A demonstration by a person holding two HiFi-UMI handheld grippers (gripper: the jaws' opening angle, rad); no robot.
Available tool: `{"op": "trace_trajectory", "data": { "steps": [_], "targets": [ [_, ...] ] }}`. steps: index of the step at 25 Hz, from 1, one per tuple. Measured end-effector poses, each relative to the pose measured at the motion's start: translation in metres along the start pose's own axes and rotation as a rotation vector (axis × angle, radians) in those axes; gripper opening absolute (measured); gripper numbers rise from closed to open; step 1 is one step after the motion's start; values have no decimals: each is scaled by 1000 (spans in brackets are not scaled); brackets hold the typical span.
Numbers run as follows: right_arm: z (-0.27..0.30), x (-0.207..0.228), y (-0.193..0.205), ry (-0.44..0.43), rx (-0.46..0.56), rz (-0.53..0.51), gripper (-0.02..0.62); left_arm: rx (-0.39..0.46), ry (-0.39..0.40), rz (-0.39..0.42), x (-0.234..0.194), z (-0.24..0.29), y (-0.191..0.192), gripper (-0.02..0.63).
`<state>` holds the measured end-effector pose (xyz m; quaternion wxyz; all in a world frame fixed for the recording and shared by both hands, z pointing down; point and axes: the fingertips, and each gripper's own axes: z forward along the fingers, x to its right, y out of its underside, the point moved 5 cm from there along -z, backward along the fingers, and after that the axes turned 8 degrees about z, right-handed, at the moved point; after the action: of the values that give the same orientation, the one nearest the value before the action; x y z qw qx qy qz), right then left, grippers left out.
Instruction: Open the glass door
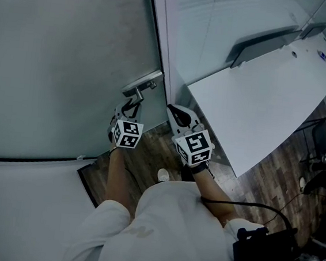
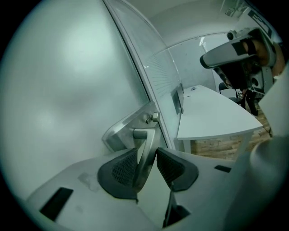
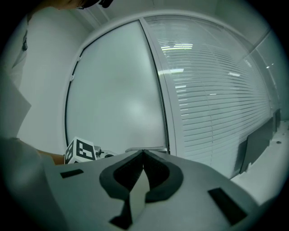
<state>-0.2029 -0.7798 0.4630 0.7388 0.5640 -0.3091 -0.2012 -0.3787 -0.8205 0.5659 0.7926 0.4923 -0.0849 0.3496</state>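
The left gripper (image 1: 132,103) is clamped on the metal lever handle (image 2: 148,137) at the right edge of the frosted glass door (image 1: 66,59). The right gripper (image 3: 142,155), jaws together and empty, hovers just beside it. A white desk (image 1: 258,102) stands by the slatted glass partition (image 3: 212,90) to the right.

Frosted glass door (image 1: 72,59), shut against its frame, bears a metal handle (image 2: 147,146).

No words, numbers or brands can be read. Black square code patterns stand on the left claw (image 1: 132,103)'s white cube (image 1: 127,133) and the right claw (image 1: 175,112)'s white cube (image 1: 194,146). A blue mark (image 1: 323,56) on the white bench (image 1: 258,108) is too small to read.
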Motion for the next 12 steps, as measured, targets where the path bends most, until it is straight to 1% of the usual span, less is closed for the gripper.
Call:
{"op": "trace_trajectory", "data": {
  "steps": [2, 6, 10, 12],
  "targets": [
    [-5, 0, -2, 13, 6, -4, 3, -19, -13, 55, 3, -5, -2, 132],
    [-13, -5, -4, 27, 12, -12, 3, -71, -41, 223, 10, -12, -10, 132],
    [-24, -22, 3, 26, 16, -25, 3, -77, -41, 289, 20, -22, -7, 132],
    [-26, -27, 2, 30, 18, -30, 3, -84, -32, 303, 21, -23, -9, 132]
  ]
}}
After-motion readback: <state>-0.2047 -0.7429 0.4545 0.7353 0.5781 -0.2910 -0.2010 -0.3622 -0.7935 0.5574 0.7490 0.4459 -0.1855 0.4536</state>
